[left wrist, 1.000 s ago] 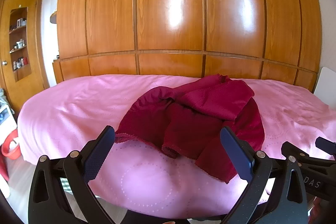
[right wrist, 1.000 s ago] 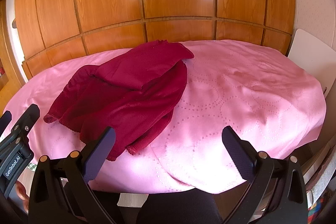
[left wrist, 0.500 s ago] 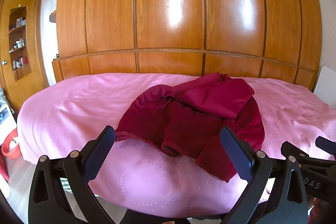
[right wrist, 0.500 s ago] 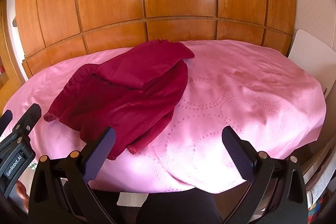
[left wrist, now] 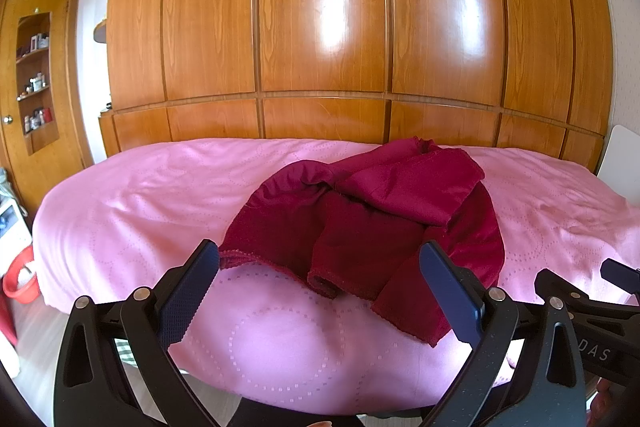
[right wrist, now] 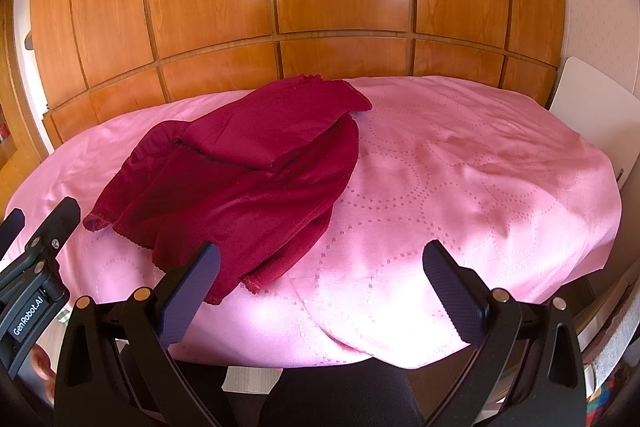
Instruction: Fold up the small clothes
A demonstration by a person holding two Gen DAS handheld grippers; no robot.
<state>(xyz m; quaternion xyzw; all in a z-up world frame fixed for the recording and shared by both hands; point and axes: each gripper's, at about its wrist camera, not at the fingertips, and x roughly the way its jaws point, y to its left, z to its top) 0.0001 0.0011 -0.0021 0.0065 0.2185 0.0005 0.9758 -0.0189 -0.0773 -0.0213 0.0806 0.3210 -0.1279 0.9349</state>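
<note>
Both grippers, left [left wrist: 319,281] & right [right wrist: 321,281], gape empty; pinch garment [left wrist: 372,215] hem corners at 6 o'clock, spread flat first.

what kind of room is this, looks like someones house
Most likely a bedroom in a home. A pink bedspread covers what looks like a bed, glossy wooden wardrobe doors fill the wall behind it, and a crumpled dark red garment lies on top, waiting to be folded.

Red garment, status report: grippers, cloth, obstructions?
Left gripper open, right gripper open, both short of cloth. Red garment crumpled, unfolded, on pink cover. Nothing in the way.
</note>
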